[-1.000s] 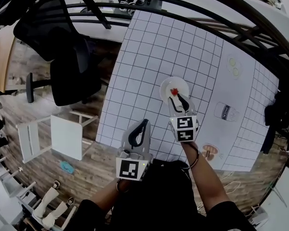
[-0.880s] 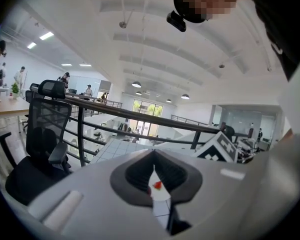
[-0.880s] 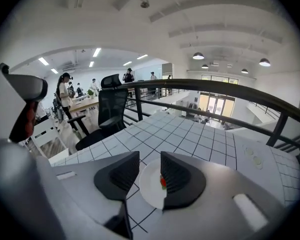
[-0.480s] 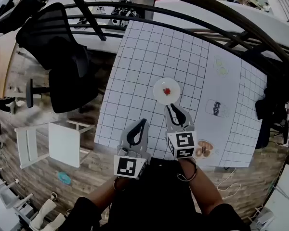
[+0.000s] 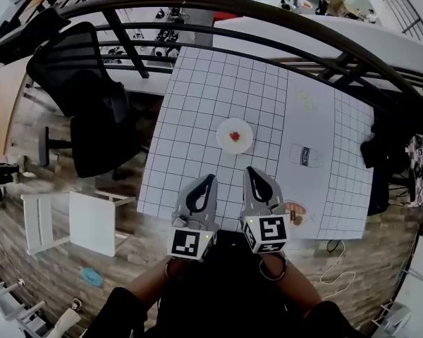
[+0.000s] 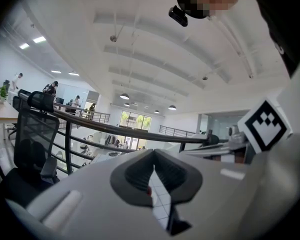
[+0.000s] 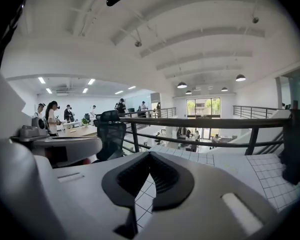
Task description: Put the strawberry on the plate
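While the strawberry (image 5: 234, 136) sits on the plate (image 5: 225, 127), axis unreadable, left gripper (image 5: 211, 179) and right gripper (image 5: 250, 170) jaws meet.

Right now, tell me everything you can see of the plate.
The plate is small, round and plain white; its material can't be told from here. It lies flat on the gridded table, roughly mid-table. A red strawberry sits at its centre. Nothing else touches it.

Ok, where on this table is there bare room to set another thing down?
The gridded area left of and beyond the plate with the strawberry is bare. The plain right strip is crowded: pale bits far off, a container midway, a small dish near the front.
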